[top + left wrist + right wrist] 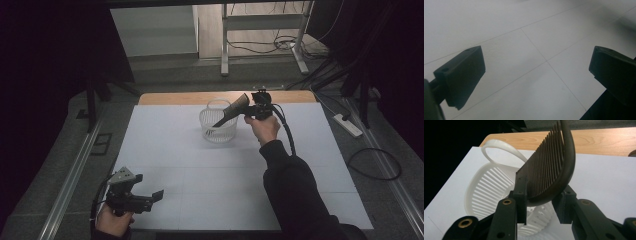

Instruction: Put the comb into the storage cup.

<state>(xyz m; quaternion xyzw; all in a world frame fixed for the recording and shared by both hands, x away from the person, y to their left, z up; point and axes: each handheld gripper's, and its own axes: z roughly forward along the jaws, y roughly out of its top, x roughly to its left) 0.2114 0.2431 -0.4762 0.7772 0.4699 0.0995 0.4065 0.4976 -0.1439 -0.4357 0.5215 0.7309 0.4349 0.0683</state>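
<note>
A white sheet (pixel 210 185) covers most of a wooden table (pixel 165 97), whose bare far edge shows as a tan strip; around it the room is dark, with grey floor, a metal rail (pixel 70 175) along the left, a white frame stand (pixel 262 22) and loose cables (pixel 260 47) beyond the far edge, and a power strip (pixel 348 125) on the floor to the right.

Near the far middle of the sheet stands a white slotted basket (pixel 218 127) with an arched handle (pixel 499 146). A dark comb (pixel 231 111) slants from the right gripper (pixel 252 111) down into the basket, its lower end inside the rim. In the right gripper view the comb (pixel 549 167) sits between the two jaws, its curved spine against the right one and its teeth against the left, pointing up and away over the basket (pixel 486 192). The jaws are narrowly spread and the comb is between them, still touching both.

The left gripper (pixel 145 200) is low at the near left corner, well apart from the basket, jaws wide apart with nothing between them but bare sheet (pixel 529 75).
</note>
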